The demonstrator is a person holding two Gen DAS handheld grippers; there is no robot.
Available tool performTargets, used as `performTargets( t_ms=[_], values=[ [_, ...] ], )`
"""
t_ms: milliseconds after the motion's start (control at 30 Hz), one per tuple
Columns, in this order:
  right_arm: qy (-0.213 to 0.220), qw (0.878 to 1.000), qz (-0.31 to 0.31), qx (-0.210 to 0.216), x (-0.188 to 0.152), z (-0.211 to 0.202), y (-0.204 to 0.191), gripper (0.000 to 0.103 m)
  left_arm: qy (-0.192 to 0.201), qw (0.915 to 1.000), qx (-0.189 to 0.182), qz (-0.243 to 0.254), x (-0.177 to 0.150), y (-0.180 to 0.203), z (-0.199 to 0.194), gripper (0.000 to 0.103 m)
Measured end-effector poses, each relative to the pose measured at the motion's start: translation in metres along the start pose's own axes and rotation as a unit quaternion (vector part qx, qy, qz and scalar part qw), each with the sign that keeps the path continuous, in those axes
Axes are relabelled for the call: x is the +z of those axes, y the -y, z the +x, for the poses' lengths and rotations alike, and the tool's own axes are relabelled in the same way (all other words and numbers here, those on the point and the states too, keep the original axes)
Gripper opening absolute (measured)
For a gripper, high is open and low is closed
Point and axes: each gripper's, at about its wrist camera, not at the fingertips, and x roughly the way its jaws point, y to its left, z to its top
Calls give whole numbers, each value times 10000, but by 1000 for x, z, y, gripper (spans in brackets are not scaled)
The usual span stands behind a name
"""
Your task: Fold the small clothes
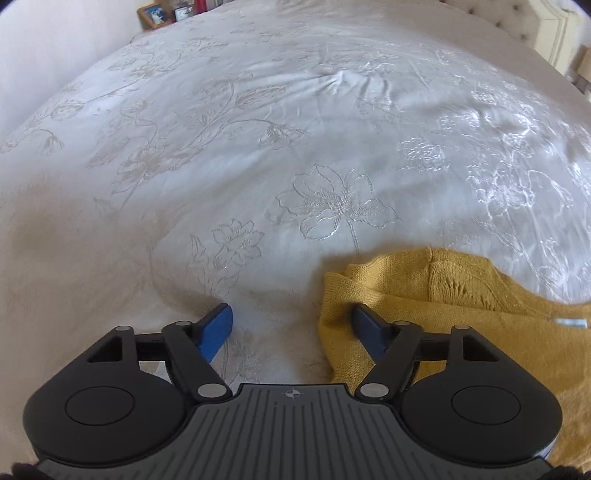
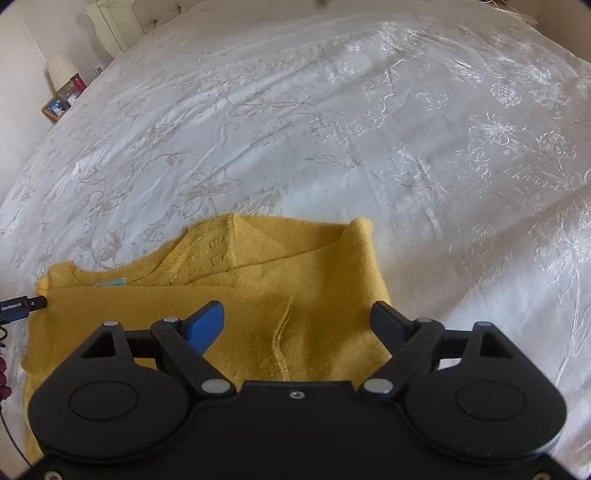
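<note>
A mustard-yellow knitted garment lies partly folded on the white bedspread; it also shows at the lower right of the left wrist view. My left gripper is open over the garment's left edge, one finger above the knit and one above the bedspread, holding nothing. My right gripper is open just above the garment's near right part, empty. A pale blue label shows near the garment's neckline. The left gripper's tip shows at the left edge of the right wrist view.
The white bedspread with embroidered flowers covers the whole bed. A bedside table with a picture frame and a lamp stands at the far left. A tufted headboard lies at the far end.
</note>
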Motion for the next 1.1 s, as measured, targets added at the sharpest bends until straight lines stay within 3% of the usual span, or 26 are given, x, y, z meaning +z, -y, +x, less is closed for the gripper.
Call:
performTargets(
  t_ms=[133, 233, 333, 433, 567, 700, 800, 867, 967, 1100],
  values=[
    [-331, 9976, 348, -493, 7, 28, 28, 87, 20, 9995, -210, -252, 0, -14, -7, 72],
    [-155, 9953, 707, -649, 12, 19, 41, 87, 219, 9985, -204, -453, -1, -23, -27, 71],
    [140, 9978, 570, -313, 11, -2, 31, 87, 377, 9978, -278, -473, -7, -26, -49, 71],
    [174, 9996, 208, 42, 3, -11, 9, 87, 386, 9979, -453, -262, -16, -17, -65, 71],
    [-102, 9985, 28, 528, -11, 0, -12, 85, 367, 9962, -783, 131, -30, 9, -82, 71],
    [-336, 9979, -53, 549, -16, 15, -22, 80, 256, 9927, -1137, 318, -44, 31, -92, 71],
    [-479, 9975, -43, 510, -14, 21, -25, 56, 139, 9915, -1249, 343, -55, 42, -95, 71],
    [-539, 9979, -22, 371, -11, 21, -25, 14, 44, 9911, -1277, 365, -62, 45, -95, 71],
    [-455, 9975, 1, 531, -8, 10, -24, 10, -42, 9908, -1274, 455, -71, 47, -98, 71],
    [-176, 9974, -440, 546, -2, -20, -33, 10, -56, 9906, -1196, 667, -82, 47, -107, 71]
  ],
)
